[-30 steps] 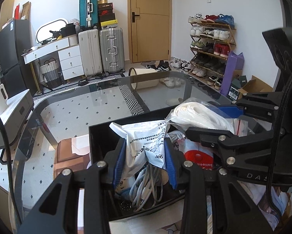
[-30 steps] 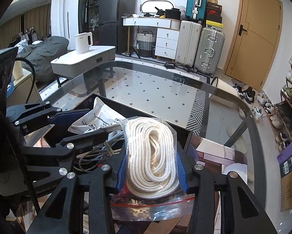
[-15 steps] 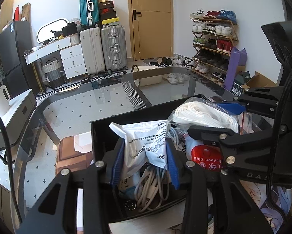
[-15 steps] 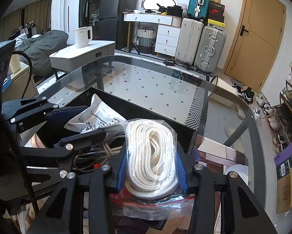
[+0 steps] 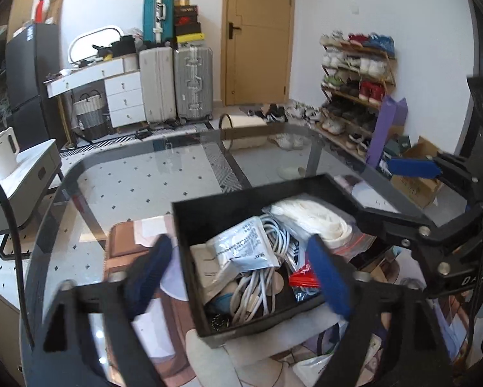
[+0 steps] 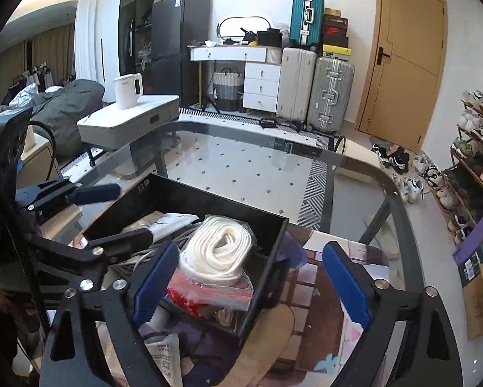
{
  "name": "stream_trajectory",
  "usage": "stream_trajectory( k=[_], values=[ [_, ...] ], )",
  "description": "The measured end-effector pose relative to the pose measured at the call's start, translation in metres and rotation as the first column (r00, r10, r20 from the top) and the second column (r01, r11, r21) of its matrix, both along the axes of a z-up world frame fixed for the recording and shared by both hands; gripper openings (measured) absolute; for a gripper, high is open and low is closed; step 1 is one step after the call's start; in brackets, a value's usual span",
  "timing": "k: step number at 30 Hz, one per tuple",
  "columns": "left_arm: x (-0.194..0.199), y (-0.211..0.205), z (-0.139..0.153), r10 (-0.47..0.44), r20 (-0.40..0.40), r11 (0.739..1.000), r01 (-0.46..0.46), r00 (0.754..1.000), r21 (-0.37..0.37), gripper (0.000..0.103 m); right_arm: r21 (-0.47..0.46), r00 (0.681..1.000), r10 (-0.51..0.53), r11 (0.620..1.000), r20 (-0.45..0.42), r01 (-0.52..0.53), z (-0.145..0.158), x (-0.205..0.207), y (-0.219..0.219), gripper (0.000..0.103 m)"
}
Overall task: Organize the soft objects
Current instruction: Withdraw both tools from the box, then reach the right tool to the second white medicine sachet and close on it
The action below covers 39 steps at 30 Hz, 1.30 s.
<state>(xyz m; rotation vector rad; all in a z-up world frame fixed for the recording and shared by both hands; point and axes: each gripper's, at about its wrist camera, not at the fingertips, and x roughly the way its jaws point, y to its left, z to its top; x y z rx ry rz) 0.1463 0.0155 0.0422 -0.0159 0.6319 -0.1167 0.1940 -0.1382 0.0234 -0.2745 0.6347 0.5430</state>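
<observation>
I am opening both claws, left claw and right claw, gripping nothing, so the pouch and bagged rope lie loose in the black tray on the glass worktop.

In the tray on the glass table — rope coil right, cables and packet left.

Bright daylight, fisheye warp, slight blur

Home entryway: suitcases, shoe rack
</observation>
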Motion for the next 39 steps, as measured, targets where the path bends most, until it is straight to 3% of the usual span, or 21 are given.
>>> stream_trajectory(
  k=[8,24,29,39],
  values=[
    [-0.029,0.016,0.012,0.023,0.031,0.999,-0.022,0.999,-0.031,0.103,0.039,1.000,0.005,0.999,0.015,-0.006,0.011,-0.029,-0.012,0.102],
    [-0.078,0.026,-0.007,0.065,0.008,0.998,-0.064,0.998,-0.028,0.103,0.122,0.997,0.037,0.992,-0.061,-0.030,-0.013,-0.068,-0.026,0.102],
    [-0.084,0.023,-0.017,0.065,-0.009,0.997,-0.065,0.998,-0.034,0.103,0.079,0.997,0.045,0.996,-0.065,-0.040,-0.020,-0.075,-0.023,0.102],
    [-0.094,0.020,-0.033,0.083,-0.048,0.996,-0.083,0.995,-0.011,0.103,0.036,0.984,0.082,0.996,-0.156,-0.078,-0.048,-0.075,-0.005,0.102]
  ],
)
